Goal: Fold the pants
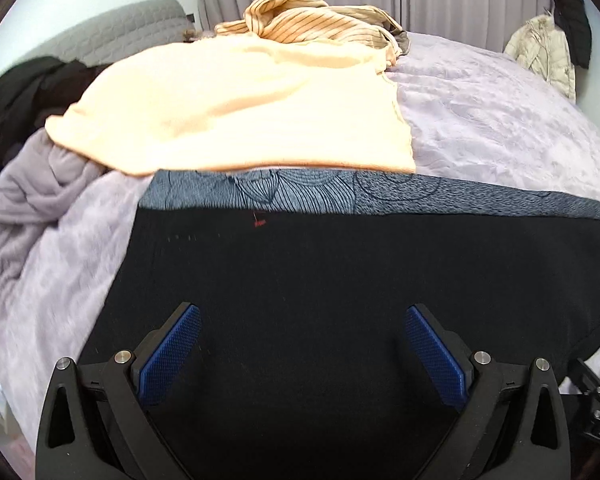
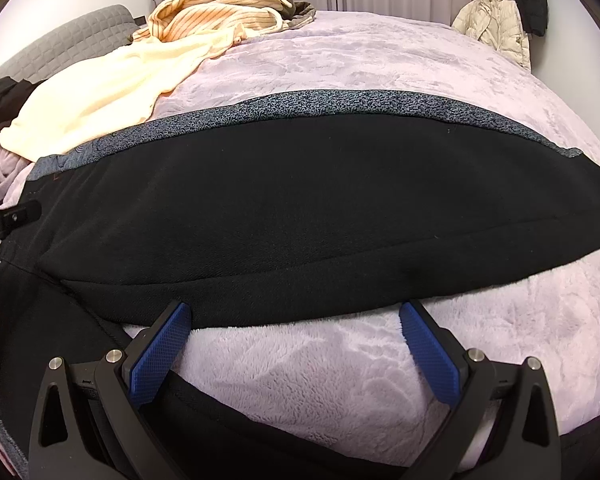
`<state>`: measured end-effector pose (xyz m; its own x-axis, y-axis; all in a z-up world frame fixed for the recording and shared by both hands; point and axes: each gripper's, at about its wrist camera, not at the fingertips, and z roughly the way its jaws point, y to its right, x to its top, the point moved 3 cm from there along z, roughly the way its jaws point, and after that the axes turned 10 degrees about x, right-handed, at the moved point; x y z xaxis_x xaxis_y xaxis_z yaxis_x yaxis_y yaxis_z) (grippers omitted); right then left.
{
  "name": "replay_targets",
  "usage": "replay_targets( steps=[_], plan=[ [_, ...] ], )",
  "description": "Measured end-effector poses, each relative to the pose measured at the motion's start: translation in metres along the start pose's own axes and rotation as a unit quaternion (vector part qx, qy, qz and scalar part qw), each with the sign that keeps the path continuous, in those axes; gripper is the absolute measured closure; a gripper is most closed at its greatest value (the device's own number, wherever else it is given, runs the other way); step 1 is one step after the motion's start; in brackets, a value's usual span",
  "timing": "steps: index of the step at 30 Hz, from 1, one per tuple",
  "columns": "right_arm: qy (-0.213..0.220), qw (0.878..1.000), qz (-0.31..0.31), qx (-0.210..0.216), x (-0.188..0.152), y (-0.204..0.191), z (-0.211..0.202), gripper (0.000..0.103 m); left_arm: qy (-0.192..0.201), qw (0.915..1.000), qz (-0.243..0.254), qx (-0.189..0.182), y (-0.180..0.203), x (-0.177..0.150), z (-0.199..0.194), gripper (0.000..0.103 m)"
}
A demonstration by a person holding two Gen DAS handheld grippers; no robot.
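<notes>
Lying lengthwise across the bed (image 2: pixel 380 360), the black pants (image 2: pixel 300 208) appeared folded leg over leg, a patterned grey side stripe (image 2: pixel 340 106) along the far edge; the crosswise folds seemingly remained. A small red mark (image 1: pixel 260 223) near the waist was unreadable. Both the left tool (image 1: pixel 302 344) and right tool (image 2: pixel 296 344) were spread, gripping nothing.

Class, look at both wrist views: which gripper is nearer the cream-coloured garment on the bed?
Left. The left gripper hovers over the black pants just short of the cream garment; the right gripper sits farther along.
</notes>
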<state>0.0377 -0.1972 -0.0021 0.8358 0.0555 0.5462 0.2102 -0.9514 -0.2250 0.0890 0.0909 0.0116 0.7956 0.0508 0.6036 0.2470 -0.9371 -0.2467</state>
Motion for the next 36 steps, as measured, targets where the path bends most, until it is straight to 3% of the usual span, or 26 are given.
replay_targets(
  steps=[3,8,9,11,13,17,18,21,23,29,32,34,36],
  plan=[
    [0.0,1.0,0.0,0.0,0.0,0.0,0.0,0.0,-0.014,0.9998,0.007,0.009,-0.001,-0.001,0.02,0.0],
    [-0.02,1.0,0.0,0.008,0.007,-0.001,-0.004,0.0,-0.043,0.9987,-0.015,-0.023,0.0,-0.021,0.034,0.0],
    [-0.001,1.0,0.0,0.025,0.017,-0.005,-0.017,0.0,-0.043,0.9986,-0.017,-0.025,-0.001,-0.022,0.033,0.0],
    [0.041,0.997,-0.039,0.053,0.036,-0.019,-0.037,0.0,-0.039,0.9988,-0.019,-0.024,0.0,-0.024,0.032,0.0],
    [0.057,0.99,-0.125,0.045,0.065,-0.043,-0.042,0.0,-0.032,0.999,-0.022,-0.021,-0.002,-0.022,0.034,0.0],
    [-0.026,0.954,-0.288,0.08,0.101,-0.083,0.023,0.0,-0.023,0.9991,-0.029,-0.022,-0.001,-0.025,0.035,0.0],
    [-0.059,0.942,-0.318,0.096,0.104,-0.091,0.044,0.0,-0.023,0.9989,-0.032,-0.025,-0.002,-0.025,0.035,0.0],
    [-0.09,0.916,-0.369,0.133,0.113,-0.111,0.08,0.0,-0.024,0.9979,-0.044,-0.041,-0.006,-0.028,0.038,0.0],
    [-0.092,0.91,-0.37,0.165,0.129,-0.117,0.096,0.0,-0.02,0.9974,-0.051,-0.047,-0.007,-0.029,0.039,0.0],
    [-0.135,0.914,-0.304,0.234,0.148,-0.118,0.137,0.0,-0.013,0.9971,-0.058,-0.047,-0.007,-0.03,0.043,0.0],
    [-0.133,0.91,-0.332,0.211,0.146,-0.139,0.142,0.0,-0.016,0.9962,-0.064,-0.056,-0.008,-0.028,0.047,0.0],
    [-0.156,0.905,-0.35,0.185,0.136,-0.148,0.157,0.0,-0.017,0.9965,-0.061,-0.054,-0.005,-0.026,0.049,0.0],
    [-0.161,0.901,-0.343,0.214,0.135,-0.144,0.164,0.0,-0.018,0.9968,-0.059,-0.052,-0.004,-0.025,0.048,0.0]
  ],
)
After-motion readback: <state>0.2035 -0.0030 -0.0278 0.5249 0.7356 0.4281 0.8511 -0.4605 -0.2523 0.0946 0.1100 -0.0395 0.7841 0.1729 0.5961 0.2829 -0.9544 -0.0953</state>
